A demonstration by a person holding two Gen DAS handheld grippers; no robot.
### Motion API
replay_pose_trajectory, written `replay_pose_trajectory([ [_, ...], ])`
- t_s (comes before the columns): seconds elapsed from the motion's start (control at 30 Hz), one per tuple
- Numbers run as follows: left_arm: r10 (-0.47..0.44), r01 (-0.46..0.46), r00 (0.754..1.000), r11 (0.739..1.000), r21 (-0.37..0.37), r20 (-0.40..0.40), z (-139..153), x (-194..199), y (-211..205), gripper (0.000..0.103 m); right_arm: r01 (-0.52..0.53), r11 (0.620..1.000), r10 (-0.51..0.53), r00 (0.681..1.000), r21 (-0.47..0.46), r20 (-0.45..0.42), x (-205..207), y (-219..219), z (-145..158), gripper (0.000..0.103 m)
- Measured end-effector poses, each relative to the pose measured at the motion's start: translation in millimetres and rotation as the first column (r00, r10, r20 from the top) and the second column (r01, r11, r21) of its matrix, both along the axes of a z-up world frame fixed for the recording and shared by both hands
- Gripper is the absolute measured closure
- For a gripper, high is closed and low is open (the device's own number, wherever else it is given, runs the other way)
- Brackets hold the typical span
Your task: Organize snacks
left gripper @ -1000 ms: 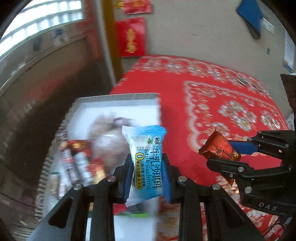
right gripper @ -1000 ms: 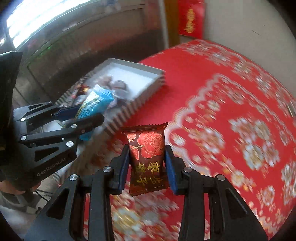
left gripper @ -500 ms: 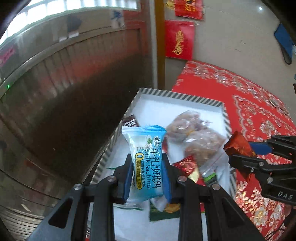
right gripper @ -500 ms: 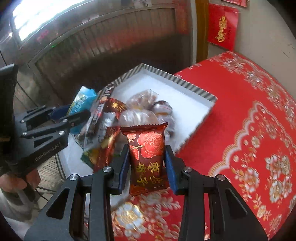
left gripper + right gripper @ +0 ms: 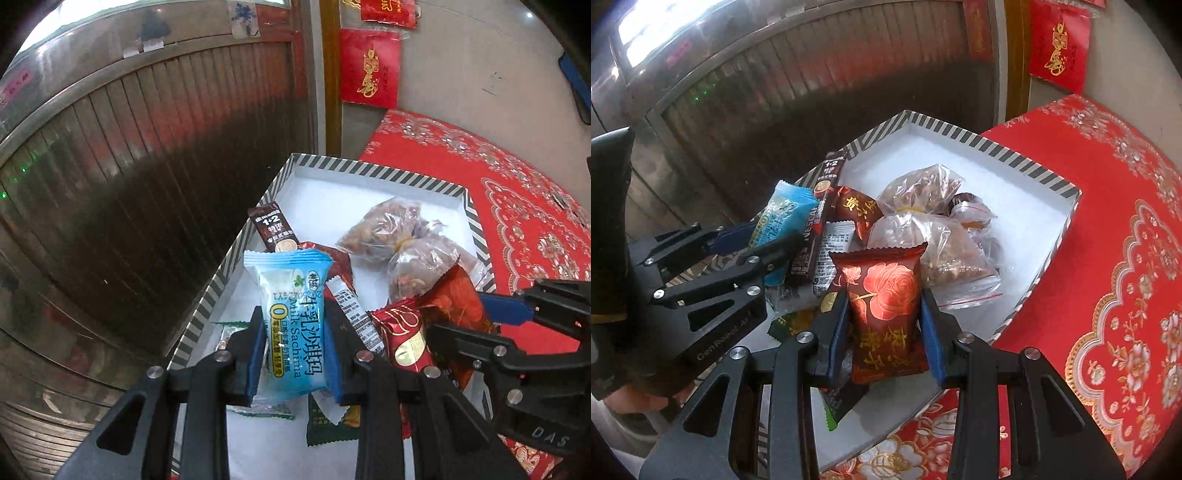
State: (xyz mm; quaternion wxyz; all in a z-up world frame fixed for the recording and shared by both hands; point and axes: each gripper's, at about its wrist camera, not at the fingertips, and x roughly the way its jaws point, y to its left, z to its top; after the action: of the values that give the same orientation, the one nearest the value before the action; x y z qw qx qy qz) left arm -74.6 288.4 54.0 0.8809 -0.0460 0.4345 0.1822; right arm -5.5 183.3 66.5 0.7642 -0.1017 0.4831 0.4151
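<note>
snacks: i have one in each hand-held gripper. my left hand-held gripper (image 5: 295,347) is closed snugly on the blue milk sachima packet (image 5: 293,325), standing upright at the lower middle of the left wrist view. my right hand-held gripper (image 5: 884,332) is pinched the same way on the red rose-print packet (image 5: 886,306), low and central in the right wrist view. both hang over the near end of the striped box (image 5: 1015,158), which sits at the edge of the red cloth on the worktop (image 5: 1126,221).

inside the box, the clear bags of nuts (image 5: 923,236) fill the middle, the brown coffee stick (image 5: 275,230) leans on the left wall, and more wrappers pile up at the near end. the far corner, toward the top of the frame, is bare white.

to do this well, i judge i should lower each packet until it nearly rests on the pile or the floor of the box before letting go, so it doesn't bounce out over the low rim. my two tools are just beside each other, so i'd release one at a time and back off straight.
</note>
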Motion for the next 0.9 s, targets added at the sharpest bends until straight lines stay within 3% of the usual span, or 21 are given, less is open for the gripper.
replay_pose_trajectory([
  [0.13, 0.021, -0.021, 1.0, 1.0, 0.008, 0.011, -1.5, -0.9, -1.1, 0.068, 0.014, 1.0, -0.014, 1.0, 0.018, -0.002, -2.2, -3.5, -1.6, 0.066],
  [0.2, 0.046, -0.046, 0.999, 0.999, 0.013, 0.018, -1.8, -2.0, 0.7, 0.053, 0.023, 0.999, -0.023, 1.0, 0.025, 0.0, -0.9, -4.0, -1.5, 0.064],
  [0.23, 0.057, -0.057, 0.998, 0.998, 0.015, 0.024, -1.9, -3.0, 2.0, 0.036, 0.03, 0.999, -0.03, 1.0, 0.036, 0.004, -1.5, -5.5, 0.0, 0.061],
  [0.27, 0.063, -0.064, 0.997, 0.998, 0.014, 0.035, -1.7, -4.1, 2.8, 0.027, 0.039, 0.998, -0.039, 0.999, 0.051, 0.007, -2.2, -7.6, 2.2, 0.055],
  [0.3, 0.071, -0.072, 0.996, 0.997, 0.017, 0.048, -0.9, -5.9, 3.1, 0.025, 0.05, 0.996, -0.05, 0.999, 0.072, 0.007, -3.1, -10.3, 5.1, 0.05],
  [0.67, 0.124, -0.134, 0.978, 0.99, 0.05, 0.168, 8.1, -30.8, -7.3, 0.01, 0.182, 0.969, -0.201, 0.974, 0.17, 0.103, -21.6, -39.1, 22.1, 0.049],
  [0.77, 0.143, -0.162, 0.963, 0.985, 0.064, 0.228, 13.8, -43.2, -14.0, 0.003, 0.247, 0.951, -0.277, 0.948, 0.186, 0.159, -30.5, -49.4, 28.0, 0.031],
  [0.9, 0.14, -0.172, 0.956, 0.98, 0.102, 0.258, 18.8, -54.4, -22.0, 0.0, 0.301, 0.93, -0.34, 0.922, 0.212, 0.185, -35.0, -59.7, 30.2, 0.03],
])
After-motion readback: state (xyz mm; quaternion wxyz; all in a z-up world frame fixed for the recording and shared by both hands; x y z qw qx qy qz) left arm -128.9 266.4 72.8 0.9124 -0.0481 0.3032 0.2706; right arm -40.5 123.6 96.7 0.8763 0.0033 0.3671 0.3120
